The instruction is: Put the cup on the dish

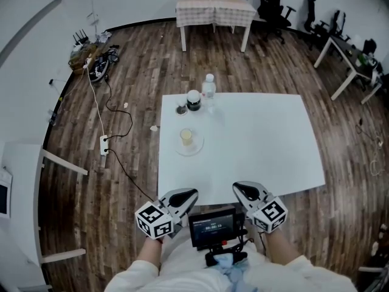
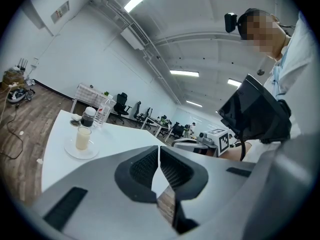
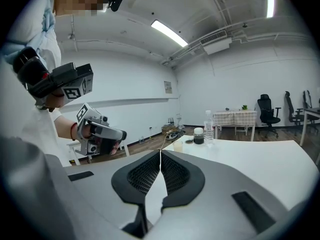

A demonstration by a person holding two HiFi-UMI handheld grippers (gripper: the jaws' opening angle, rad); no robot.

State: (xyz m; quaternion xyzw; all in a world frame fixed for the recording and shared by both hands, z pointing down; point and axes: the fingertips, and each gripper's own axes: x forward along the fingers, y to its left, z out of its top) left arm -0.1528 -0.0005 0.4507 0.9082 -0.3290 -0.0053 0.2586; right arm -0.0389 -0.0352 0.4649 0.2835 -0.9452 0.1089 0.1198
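Left gripper [image 2: 159, 150] fingers pressed together, pads meeting at the tips, nothing between them. Same for the right gripper [image 3: 160, 152], fingers closed on nothing. Both are held low, close to the person's body, by the near edge of the desk [image 1: 261, 145]: the left one just off its near left corner, the right one over the near edge. A small screen [image 1: 213, 225] at the person's chest sits between them. Neither gripper touches anything on the desk. Cup [image 1: 186, 137] — pale, yellowish — stands upright on the dish [image 1: 198, 148], a clear round one, on the left part of the desk, well apart from both grippers. Beyond it, near the far left edge, is a dark jar [image 1: 194, 100] with a white lid, with a clear bottle [image 1: 208, 87] just beside it on the right. A small dark round thing [image 1: 181, 109] lies just left of the jar — can't tell what it is. Desk top is white. Wood floor [image 1: 134, 66] all around, with a cable running to a power strip [image 1: 103, 143] left of the desk. Farther back is a table [image 1: 214, 8] with a checked cloth, and office chairs [image 1: 270, 2] to its right.
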